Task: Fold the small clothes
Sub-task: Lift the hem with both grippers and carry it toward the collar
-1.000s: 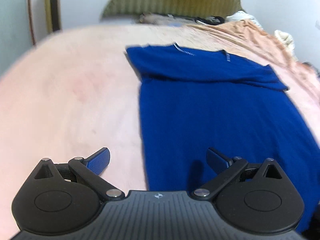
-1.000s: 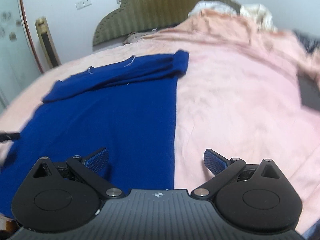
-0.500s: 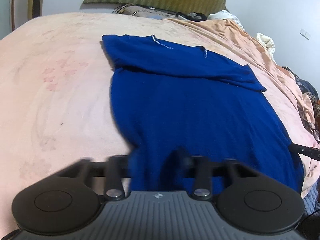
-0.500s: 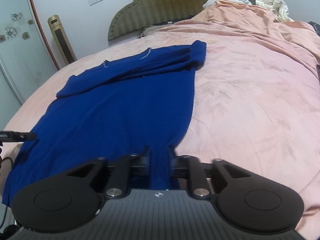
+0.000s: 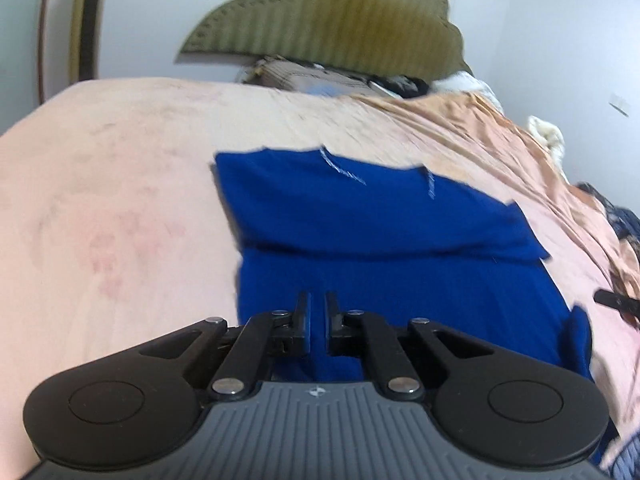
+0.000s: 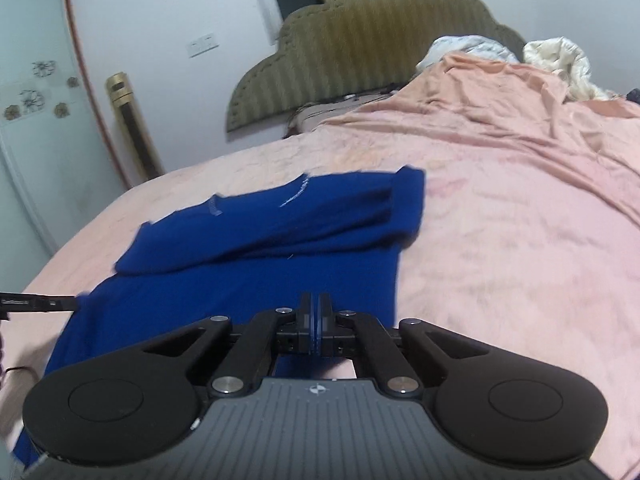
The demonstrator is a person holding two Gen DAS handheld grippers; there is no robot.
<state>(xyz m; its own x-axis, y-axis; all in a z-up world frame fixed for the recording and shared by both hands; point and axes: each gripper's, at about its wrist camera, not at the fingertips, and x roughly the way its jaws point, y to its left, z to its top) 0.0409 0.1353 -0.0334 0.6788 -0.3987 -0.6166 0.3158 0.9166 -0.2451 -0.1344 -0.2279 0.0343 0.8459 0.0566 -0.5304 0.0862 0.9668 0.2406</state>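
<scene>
A blue T-shirt (image 5: 380,240) lies on the pink bed cover, sleeves folded in over its upper part. It also shows in the right wrist view (image 6: 280,248). My left gripper (image 5: 316,312) is shut on the shirt's near hem at its left corner and holds it lifted. My right gripper (image 6: 314,310) is shut on the near hem at the right corner, also lifted. The right gripper's tip (image 5: 616,304) shows at the right edge of the left wrist view; the left gripper's tip (image 6: 36,304) shows at the left edge of the right wrist view.
The pink bed cover (image 6: 520,260) spreads around the shirt. An olive headboard (image 6: 380,48) stands at the far end, with rumpled bedding (image 6: 560,60) and a peach blanket (image 5: 500,128) at the right. A gold floor unit (image 6: 132,128) stands by the wall.
Both grippers went from open over the hem to shut on it, then lifted it and carried it forward toward the collar. The visible lower part of the shirt has shortened.
</scene>
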